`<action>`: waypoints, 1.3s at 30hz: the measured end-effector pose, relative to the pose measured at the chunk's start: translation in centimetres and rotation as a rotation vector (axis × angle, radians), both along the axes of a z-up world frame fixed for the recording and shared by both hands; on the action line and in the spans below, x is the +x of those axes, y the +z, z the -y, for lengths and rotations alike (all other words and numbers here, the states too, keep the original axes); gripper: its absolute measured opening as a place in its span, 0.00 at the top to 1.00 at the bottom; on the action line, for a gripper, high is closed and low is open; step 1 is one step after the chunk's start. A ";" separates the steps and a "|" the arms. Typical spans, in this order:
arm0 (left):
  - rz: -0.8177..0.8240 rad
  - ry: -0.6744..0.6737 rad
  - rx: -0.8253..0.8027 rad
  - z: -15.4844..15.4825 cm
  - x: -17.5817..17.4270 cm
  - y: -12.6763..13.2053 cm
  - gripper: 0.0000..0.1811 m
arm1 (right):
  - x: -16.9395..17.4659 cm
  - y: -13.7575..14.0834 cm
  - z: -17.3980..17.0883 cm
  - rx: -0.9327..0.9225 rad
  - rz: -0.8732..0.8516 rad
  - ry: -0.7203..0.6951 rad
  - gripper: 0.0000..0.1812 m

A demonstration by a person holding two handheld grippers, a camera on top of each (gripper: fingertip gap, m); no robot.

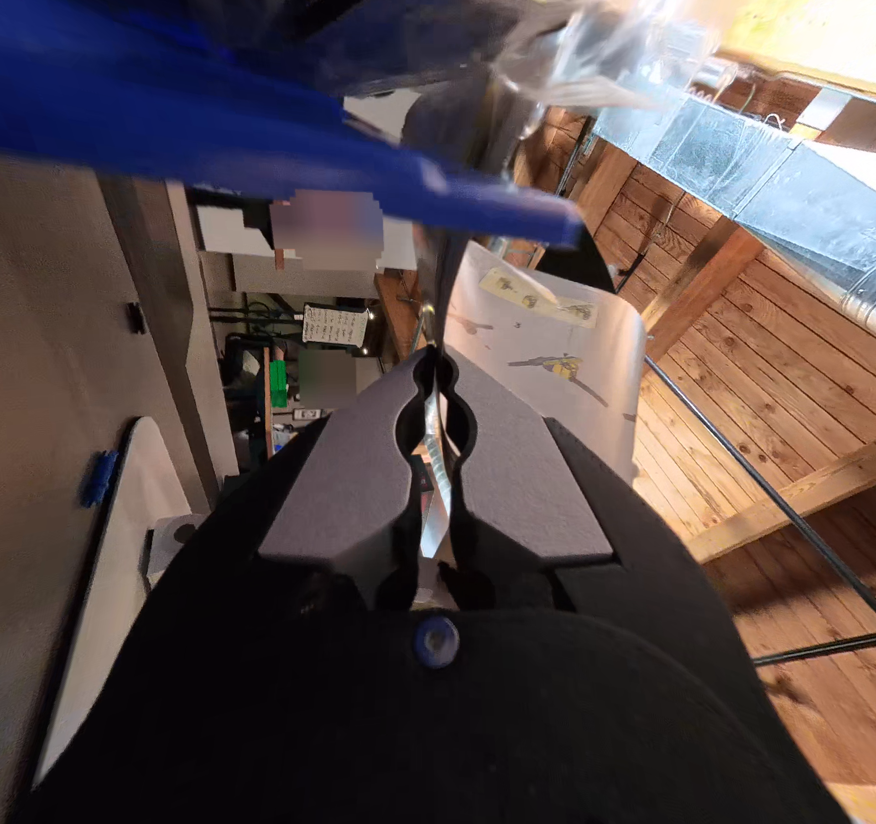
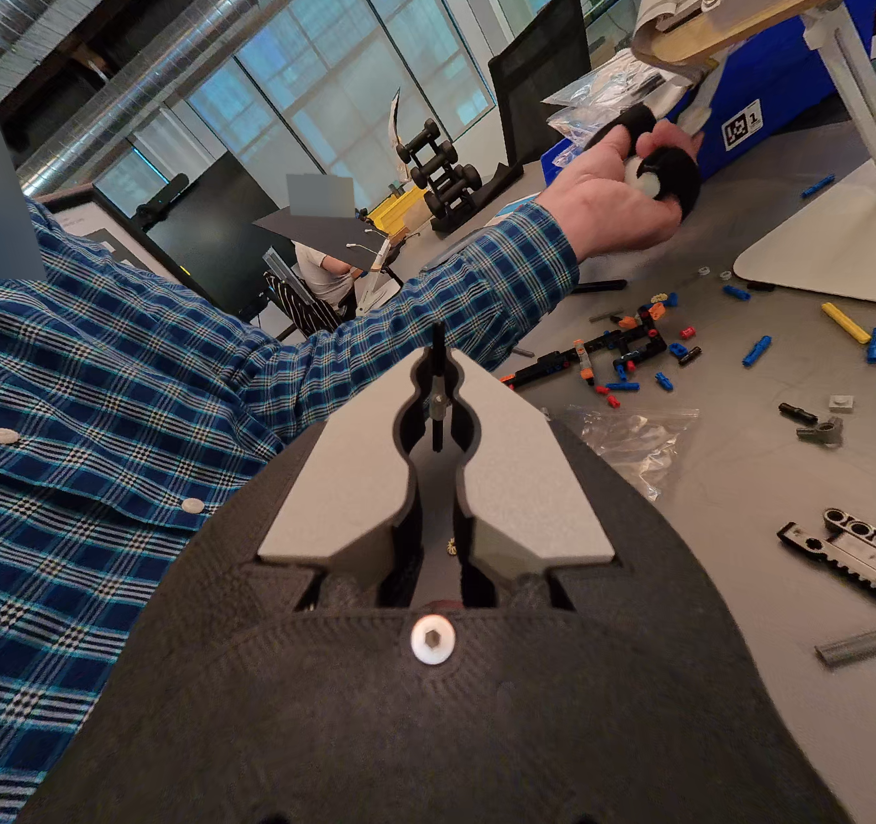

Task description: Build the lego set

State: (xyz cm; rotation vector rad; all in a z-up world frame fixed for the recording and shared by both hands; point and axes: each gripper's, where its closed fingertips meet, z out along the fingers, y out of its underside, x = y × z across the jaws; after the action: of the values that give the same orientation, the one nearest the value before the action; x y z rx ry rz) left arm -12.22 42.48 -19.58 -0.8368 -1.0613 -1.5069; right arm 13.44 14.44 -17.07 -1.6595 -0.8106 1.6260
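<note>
In the left wrist view my left gripper (image 1: 433,355) is shut on a thin edge of a clear plastic bag (image 1: 438,493). The film runs between the pads and up past the tips to the blurred bulk of the bag (image 1: 592,42), beside a blue bin's rim (image 1: 237,137). In the right wrist view my right gripper (image 2: 438,350) is shut on a thin black axle (image 2: 437,341) with a small grey bush (image 2: 439,402) on it, held above the table. A partly built black frame (image 2: 630,346) lies on the grey table (image 2: 734,469).
A plaid-sleeved arm (image 2: 379,308) crosses the right wrist view; its hand holds the left gripper's handle (image 2: 673,175) at the blue bin (image 2: 768,104) of bags. Loose blue, red and orange pins, a yellow axle (image 2: 846,322), a clear bag (image 2: 635,441) and grey beams (image 2: 834,540) lie about. A white stand base (image 2: 815,251) sits at the right. My hands' fingertips stand some 40 centimetres from each other.
</note>
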 end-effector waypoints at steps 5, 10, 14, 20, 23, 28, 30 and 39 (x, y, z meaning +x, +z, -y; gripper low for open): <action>-0.077 0.121 -0.002 2.5 -1.3 2.2 1.00 | 0.1 0.1 0.1 0.000 -0.006 0.004 0.99; -0.261 0.274 0.003 5.9 -3.8 5.9 1.00 | 0.2 0.3 0.3 0.002 -0.010 0.010 0.99; -0.440 0.384 -0.021 8.1 -6.8 8.8 1.00 | 0.3 0.4 0.5 0.009 -0.010 0.010 0.99; -0.482 0.352 -0.093 6.9 -8.1 6.2 1.00 | -0.1 0.4 0.8 0.015 -0.002 0.018 0.99; -0.406 0.345 -0.115 6.3 -8.5 4.0 1.00 | -0.4 0.4 0.8 0.019 0.006 0.016 0.99; -0.380 0.344 -0.117 6.0 -8.5 3.0 1.00 | -0.9 0.2 0.7 0.015 0.015 0.014 0.99; -0.389 0.360 -0.117 6.5 -8.9 3.0 0.99 | -1.1 0.1 0.7 0.014 0.019 0.017 0.99; -0.658 0.359 -0.175 12.1 -11.5 4.7 0.90 | -1.6 -0.3 0.5 0.022 0.047 0.013 1.00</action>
State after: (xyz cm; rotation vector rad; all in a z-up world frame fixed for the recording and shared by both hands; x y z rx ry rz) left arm -23.70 30.42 -14.83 -1.0958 -0.7915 -0.7572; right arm 11.81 13.94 -17.34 -1.6861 -0.8620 1.5863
